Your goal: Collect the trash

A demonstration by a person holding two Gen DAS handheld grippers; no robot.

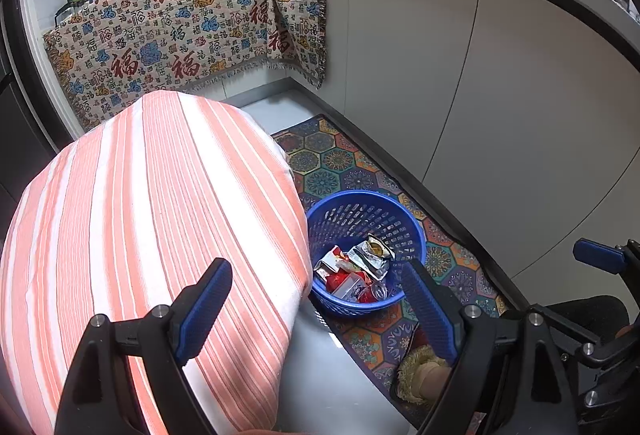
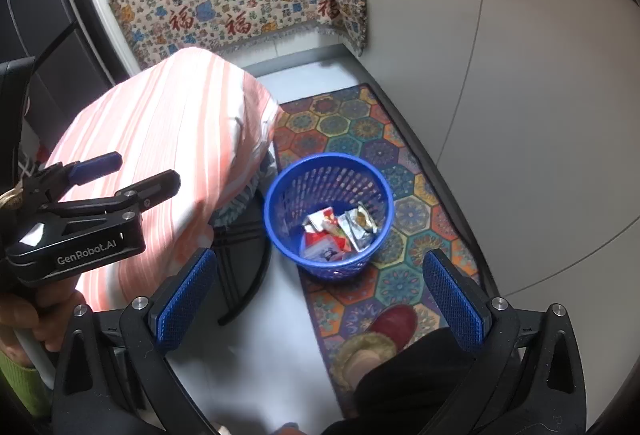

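From your left wrist, the left gripper (image 1: 316, 299) gapes wide with nothing in it, above the striped cloth (image 1: 160, 215); the blue basket (image 1: 404, 219) holding wrappers (image 1: 360, 263) sits on the patterned mat (image 1: 340, 159). From your right wrist, the right gripper (image 2: 316, 291) is spread empty over that basket (image 2: 280, 207)

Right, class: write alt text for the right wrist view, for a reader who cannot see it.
A blue basket of wrappers stands on a patterned rug, beside a striped-cloth table. The open, empty right hand-held gripper frames it from below; the left hand-held gripper enters at left.
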